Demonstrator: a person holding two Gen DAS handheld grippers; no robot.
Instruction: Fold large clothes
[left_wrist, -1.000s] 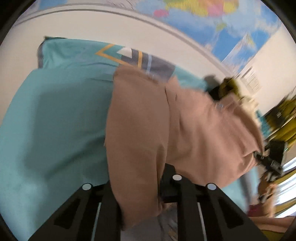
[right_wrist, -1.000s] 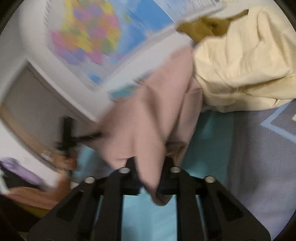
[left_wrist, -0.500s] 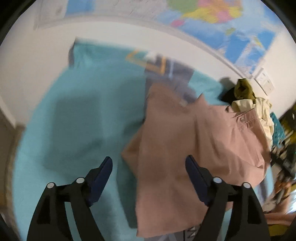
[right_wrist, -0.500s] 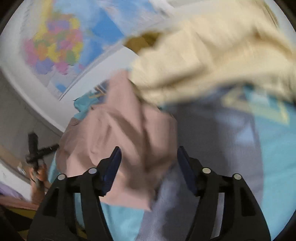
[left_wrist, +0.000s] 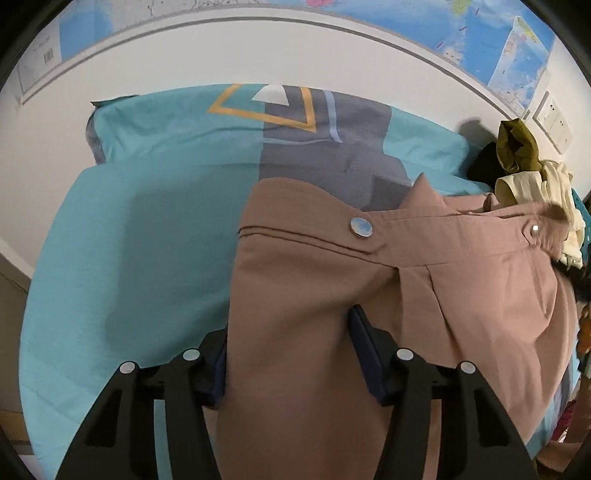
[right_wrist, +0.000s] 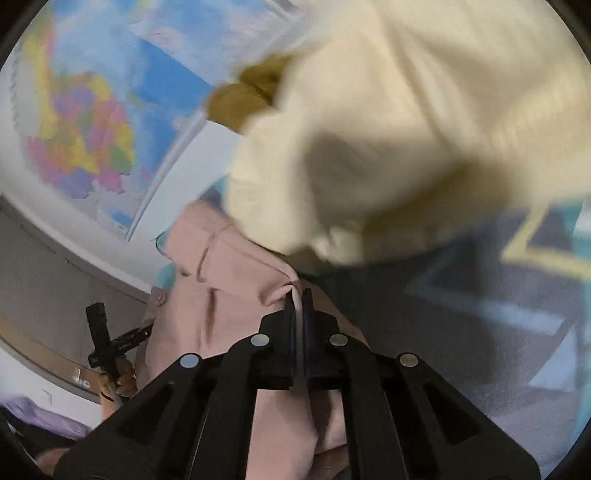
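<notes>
Now, on my left, the left gripper had just been closing, jaws half-open around the dusty-pink buttoned cotton trousers lying on the teal-and-grey bedcover. The right gripper had snapped tight, pinching their edge. I judged I should seat both grips evenly before lifting.

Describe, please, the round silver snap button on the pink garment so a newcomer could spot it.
On the turquoise bedspread lies a dusty-pink garment. Along its waistband sits the round silver snap button, left of a smaller, dimmer fastener near the band's far end.
</notes>
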